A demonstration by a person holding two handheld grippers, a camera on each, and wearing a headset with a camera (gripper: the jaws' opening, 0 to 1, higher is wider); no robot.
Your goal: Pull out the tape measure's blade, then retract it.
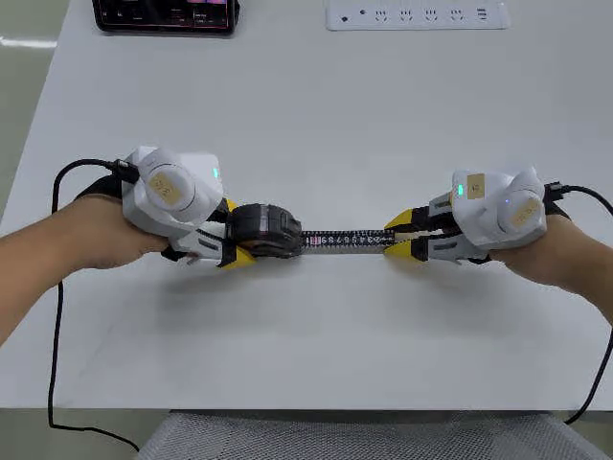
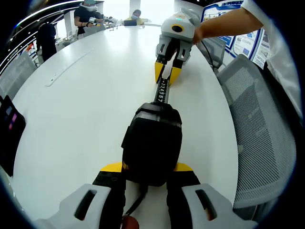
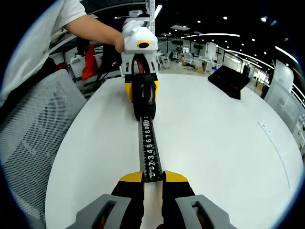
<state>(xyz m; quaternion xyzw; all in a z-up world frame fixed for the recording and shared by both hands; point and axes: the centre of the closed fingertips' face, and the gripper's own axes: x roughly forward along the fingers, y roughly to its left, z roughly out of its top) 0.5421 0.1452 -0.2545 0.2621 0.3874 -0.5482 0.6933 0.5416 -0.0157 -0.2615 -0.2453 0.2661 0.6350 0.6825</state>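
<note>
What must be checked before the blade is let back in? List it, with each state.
1. The left gripper is shut on the tape measure case: ok.
2. The right gripper is shut on the end of the blade: ok.
3. The blade is drawn out and straight between the grippers: ok.
4. The blade lock is released: cannot tell.
5. The cable lies away from the blade: ok.

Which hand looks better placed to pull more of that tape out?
Right, probably. The right hand-held gripper is shut on the blade near its free end, so it can simply draw away; the left hand-held gripper is clamped on the black case, better suited to anchoring it.
</note>
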